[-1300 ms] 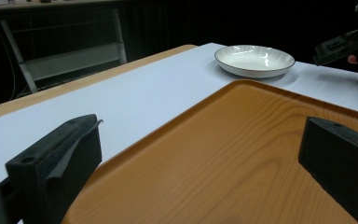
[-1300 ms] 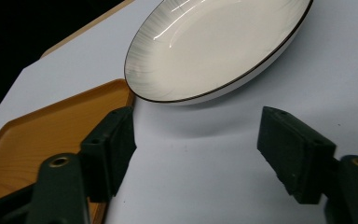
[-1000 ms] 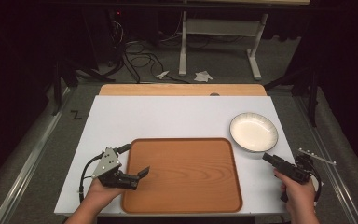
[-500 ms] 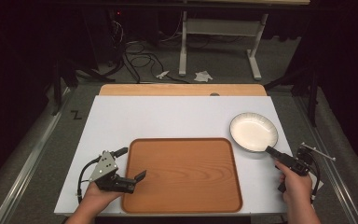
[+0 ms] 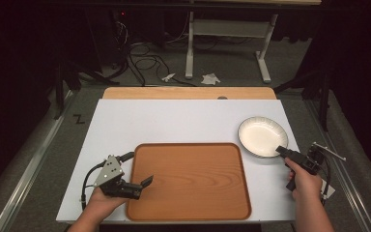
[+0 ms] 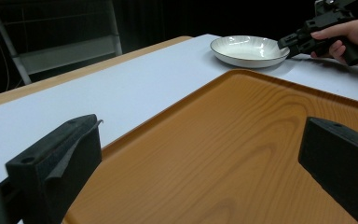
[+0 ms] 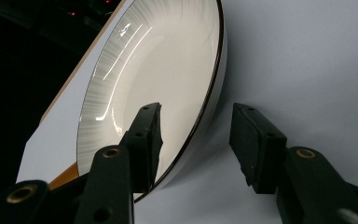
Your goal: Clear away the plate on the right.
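A white plate (image 5: 262, 137) with a thin dark rim sits at the right of the table, just beyond the far right corner of a wooden tray (image 5: 188, 181). My right gripper (image 5: 279, 150) reaches the plate's near edge. In the right gripper view the plate (image 7: 158, 70) has its rim between the jaws of my right gripper (image 7: 196, 112), one jaw inside the bowl and one outside. The jaws have just been closing, and a gap still shows at the outer one. My left gripper (image 5: 142, 186) stands open at the tray's left edge, its jaws either side of the rim of the tray (image 6: 242, 149).
The white tabletop (image 5: 174, 121) has a wooden strip (image 5: 188, 93) along its far edge. Its right edge runs close beside my right hand. Beyond the table are a dark floor with cables (image 5: 140, 53) and a white desk frame (image 5: 227, 29).
My right gripper has moved forward and left to the plate, and its jaws now straddle the rim. The left gripper and tray have stayed put.
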Demonstrator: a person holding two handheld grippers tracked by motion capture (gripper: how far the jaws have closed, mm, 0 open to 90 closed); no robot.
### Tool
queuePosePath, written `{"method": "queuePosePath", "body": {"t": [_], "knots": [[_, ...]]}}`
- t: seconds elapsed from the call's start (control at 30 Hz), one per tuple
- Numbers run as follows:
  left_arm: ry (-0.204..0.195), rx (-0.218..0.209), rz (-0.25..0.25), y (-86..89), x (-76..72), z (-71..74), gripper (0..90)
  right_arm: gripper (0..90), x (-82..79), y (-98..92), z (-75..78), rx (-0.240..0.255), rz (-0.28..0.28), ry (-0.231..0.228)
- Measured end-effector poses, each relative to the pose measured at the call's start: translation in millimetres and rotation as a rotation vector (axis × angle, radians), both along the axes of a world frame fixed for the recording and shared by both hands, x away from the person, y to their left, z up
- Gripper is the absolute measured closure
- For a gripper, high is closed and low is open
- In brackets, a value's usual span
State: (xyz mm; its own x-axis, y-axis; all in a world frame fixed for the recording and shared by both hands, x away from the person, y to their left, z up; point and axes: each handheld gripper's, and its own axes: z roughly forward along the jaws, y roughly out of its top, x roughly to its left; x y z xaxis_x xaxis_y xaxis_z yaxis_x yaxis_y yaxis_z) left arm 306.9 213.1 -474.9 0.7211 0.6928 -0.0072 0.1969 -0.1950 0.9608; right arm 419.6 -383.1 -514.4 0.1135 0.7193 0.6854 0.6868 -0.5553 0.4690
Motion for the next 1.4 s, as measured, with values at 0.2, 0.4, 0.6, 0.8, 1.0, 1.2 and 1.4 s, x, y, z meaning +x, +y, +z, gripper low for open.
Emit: {"method": "queuePosePath", "body": {"t": [0.2, 0.4, 0.6, 0.8, 1.0, 1.2, 1.4], "knots": [[0.001, -0.005, -0.006, 0.0, 0.2, -0.2, 0.3, 57.8, 8.2, 4.6, -0.3, 0.002, 0.007, 0.014], [0.004, 0.004, -0.009, -2.3, 0.8, -1.6, 0.3, 67.6, 9.6, 2.2, -4.8, 0.013, -0.003, 0.009], [0.008, 0.013, -0.003, -3.6, 1.2, -2.2, 0.3, 71.1, 11.0, -1.2, -6.0, 0.036, 0.001, 0.025], [0.012, 0.015, 0.001, -3.9, 1.1, -2.7, 0.4, 71.9, 11.8, -2.5, -6.4, 0.036, 0.010, 0.027], [0.011, 0.019, -0.002, -3.5, 0.5, -2.7, 0.4, 79.2, 11.9, -1.5, -5.8, 0.014, -0.002, 0.044], [0.007, 0.020, -0.004, -3.2, -0.2, -2.4, 0.4, 82.1, 11.6, -2.8, -7.2, 0.001, 0.010, 0.028], [0.007, 0.020, -0.005, -3.2, 0.3, -2.5, 0.4, 85.6, 10.6, -6.7, -7.4, 0.059, 0.010, 0.019]]}}
